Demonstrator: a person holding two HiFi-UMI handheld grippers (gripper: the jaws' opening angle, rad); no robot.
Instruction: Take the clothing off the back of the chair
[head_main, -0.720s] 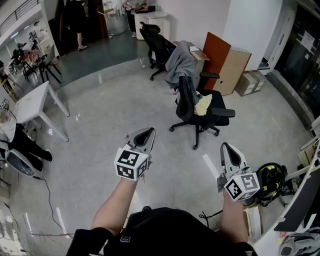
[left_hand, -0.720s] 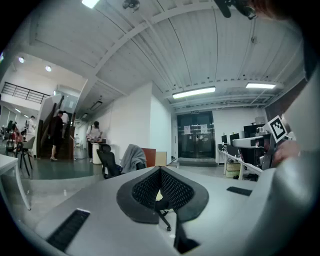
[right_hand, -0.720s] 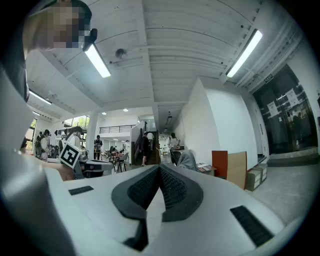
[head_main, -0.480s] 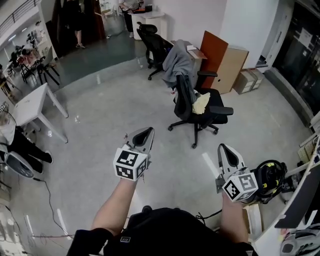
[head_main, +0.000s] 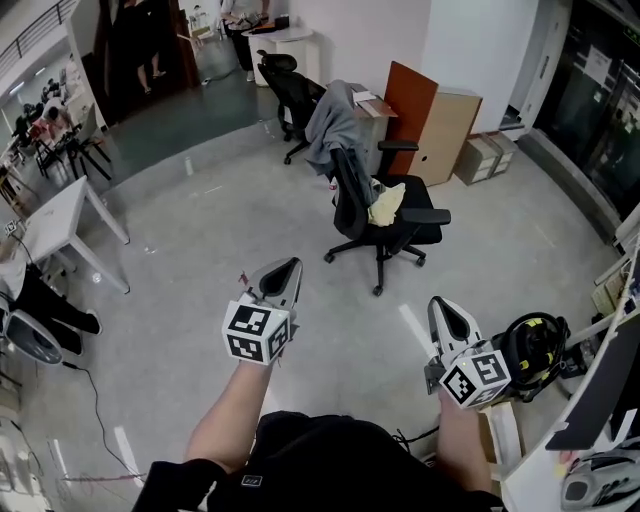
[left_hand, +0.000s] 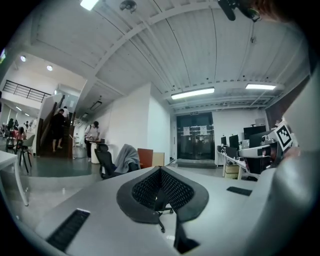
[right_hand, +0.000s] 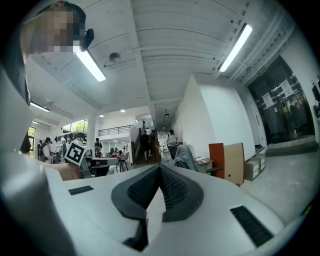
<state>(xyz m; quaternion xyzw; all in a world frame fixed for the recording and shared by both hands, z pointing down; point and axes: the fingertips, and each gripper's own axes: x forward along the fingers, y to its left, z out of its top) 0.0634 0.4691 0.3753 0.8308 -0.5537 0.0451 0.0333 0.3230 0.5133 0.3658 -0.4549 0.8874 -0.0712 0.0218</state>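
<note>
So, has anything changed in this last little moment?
Only the view shifted: the chair with the grey clothing on its back slid slightly left in the head view. Nothing was grasped. The left gripper and right gripper stay shut, empty, short of the chair.

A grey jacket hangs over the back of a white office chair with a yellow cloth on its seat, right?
Not quite: the chair is black, not white. The head view shows the grey jacket over its back and the yellow cloth on its seat.

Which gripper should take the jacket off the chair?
Left, probably: the jacket hangs more in line with the left gripper, while the right gripper sits toward the seat side. Both are shut and distant.
</note>
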